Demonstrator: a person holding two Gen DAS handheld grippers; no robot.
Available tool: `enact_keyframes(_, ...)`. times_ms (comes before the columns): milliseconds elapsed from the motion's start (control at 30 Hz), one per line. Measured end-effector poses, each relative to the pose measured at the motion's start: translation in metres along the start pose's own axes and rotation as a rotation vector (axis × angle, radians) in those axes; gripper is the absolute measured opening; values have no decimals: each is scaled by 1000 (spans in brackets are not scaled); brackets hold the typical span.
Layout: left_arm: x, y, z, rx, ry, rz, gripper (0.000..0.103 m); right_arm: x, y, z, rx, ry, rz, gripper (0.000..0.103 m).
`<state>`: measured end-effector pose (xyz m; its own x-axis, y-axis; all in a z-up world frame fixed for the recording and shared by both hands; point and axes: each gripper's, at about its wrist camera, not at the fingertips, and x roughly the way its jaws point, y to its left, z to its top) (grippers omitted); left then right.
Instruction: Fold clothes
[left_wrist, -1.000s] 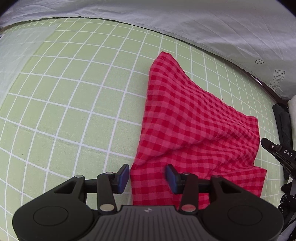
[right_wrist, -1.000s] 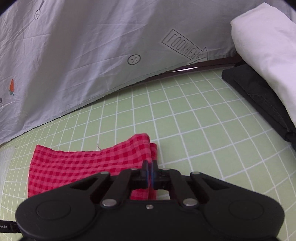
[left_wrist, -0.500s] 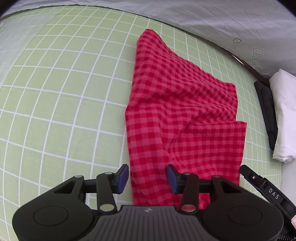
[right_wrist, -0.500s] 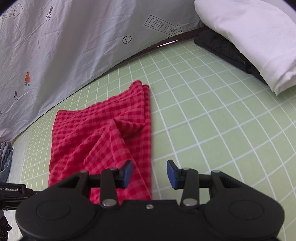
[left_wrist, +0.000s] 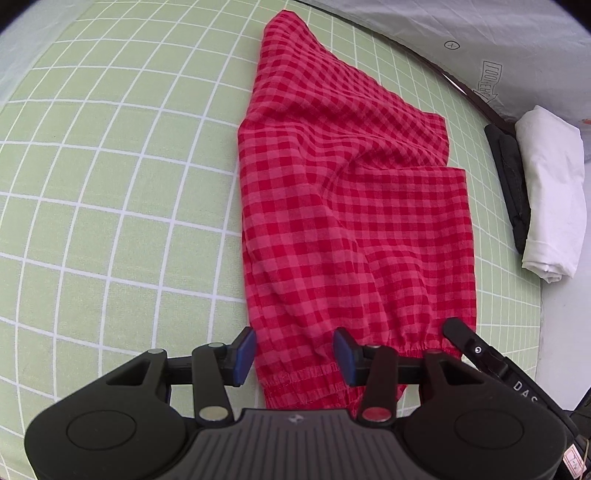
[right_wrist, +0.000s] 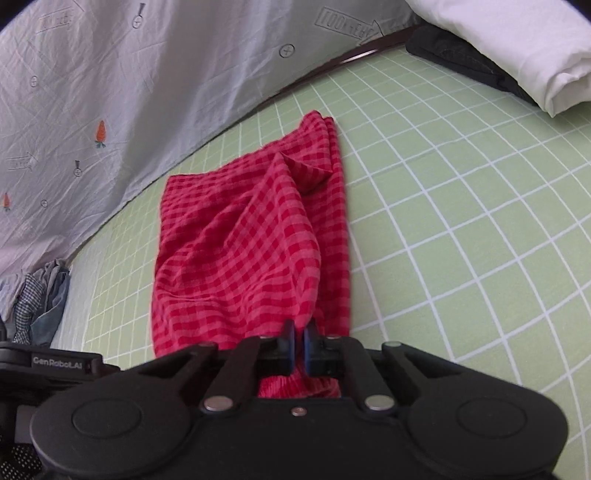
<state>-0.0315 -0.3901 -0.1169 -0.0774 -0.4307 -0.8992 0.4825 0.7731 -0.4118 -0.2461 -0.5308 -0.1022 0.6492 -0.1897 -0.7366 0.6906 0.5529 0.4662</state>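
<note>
**Waistband pinched on the right**

While the red-and-pink checked cotton shorts (left_wrist: 351, 206) lie on my green grid-lined mat (left_wrist: 110, 184), my right tongs (right_wrist: 299, 345) are clamped on their elastic waistband; my left tongs (left_wrist: 293, 356) stand apart above that hem.

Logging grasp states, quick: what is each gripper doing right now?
Left gripper: open, straddling the red checked garment.
Right gripper: shut on the garment's elastic edge.
</note>
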Motion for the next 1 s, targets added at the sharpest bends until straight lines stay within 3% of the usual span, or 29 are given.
enact_keyframes(67,-4,2,-3,-1,-9,-25,47,-16,4,-2,28,-39,48,5)
enact_keyframes(133,-5,3,-6,-1,-6,-43,48,-25,-2,-7,132,-55,118,5)
enact_keyframes(200,-4,4,-10,-2,0,-43,57,-26,-14,-17,261,-46,163,5)
enact_keyframes(333,-2,10,-17,-10,7,-30,60,-19,-38,-44,476,8,187,4)
enact_keyframes(400,-1,16,-21,-16,12,-29,60,-18,-42,-56,514,24,176,4)
enact_keyframes(667,6,29,-26,-11,42,-4,59,-6,-23,-70,399,95,35,5)
enact_keyframes(1000,17,39,-19,-74,65,-72,57,7,-25,-68,431,140,30,11)
